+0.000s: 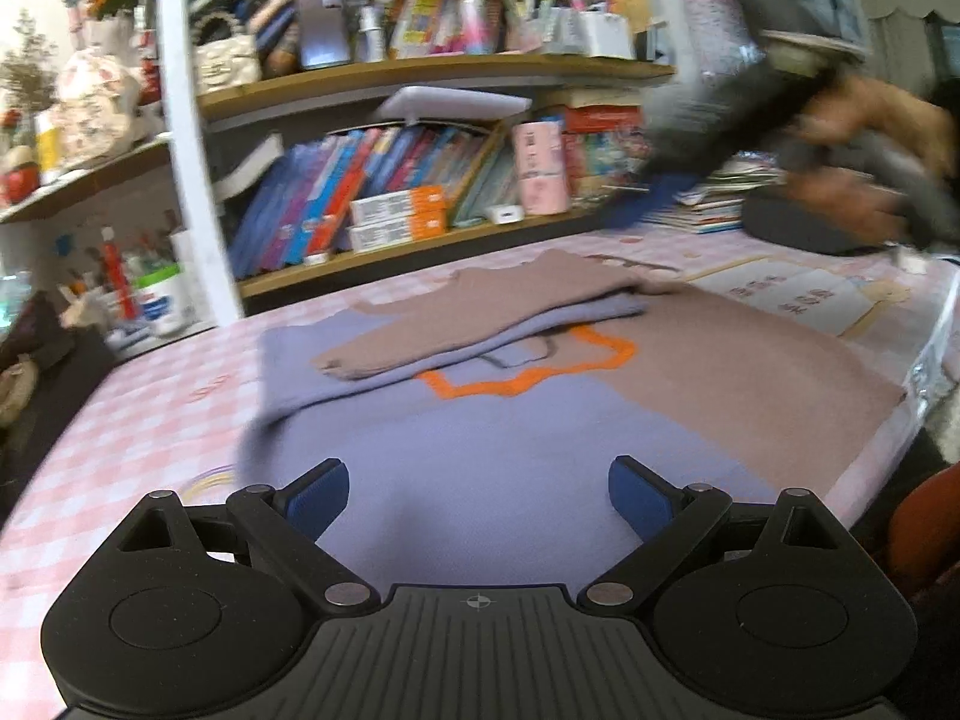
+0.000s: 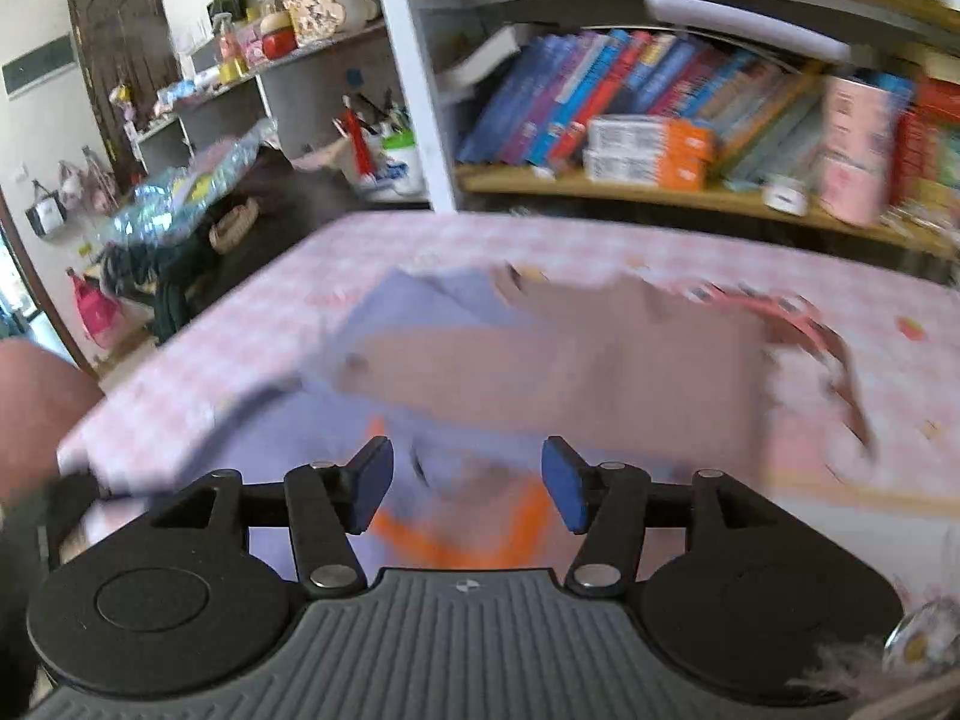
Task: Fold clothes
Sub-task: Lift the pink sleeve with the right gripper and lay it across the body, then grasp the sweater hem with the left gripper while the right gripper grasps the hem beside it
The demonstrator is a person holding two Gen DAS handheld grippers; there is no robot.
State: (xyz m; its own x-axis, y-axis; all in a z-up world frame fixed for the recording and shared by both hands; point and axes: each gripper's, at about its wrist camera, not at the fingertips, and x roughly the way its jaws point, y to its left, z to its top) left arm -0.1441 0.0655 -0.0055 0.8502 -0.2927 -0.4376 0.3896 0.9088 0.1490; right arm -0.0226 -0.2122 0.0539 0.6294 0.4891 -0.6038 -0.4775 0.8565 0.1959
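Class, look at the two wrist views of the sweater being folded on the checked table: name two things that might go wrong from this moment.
1. The folded brown sleeve lies loose across the sweater; both the left gripper and the right gripper are open and hold nothing, so a careless grab may undo it.
2. The right wrist view is blurred by fast motion, so the right gripper may snag the cloth or the pink checked tablecloth.

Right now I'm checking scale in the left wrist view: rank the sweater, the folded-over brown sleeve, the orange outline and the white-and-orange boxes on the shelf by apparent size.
1. sweater
2. brown sleeve
3. orange outline and white-and-orange boxes: look similar; the boxes sit farther back, so unranked.
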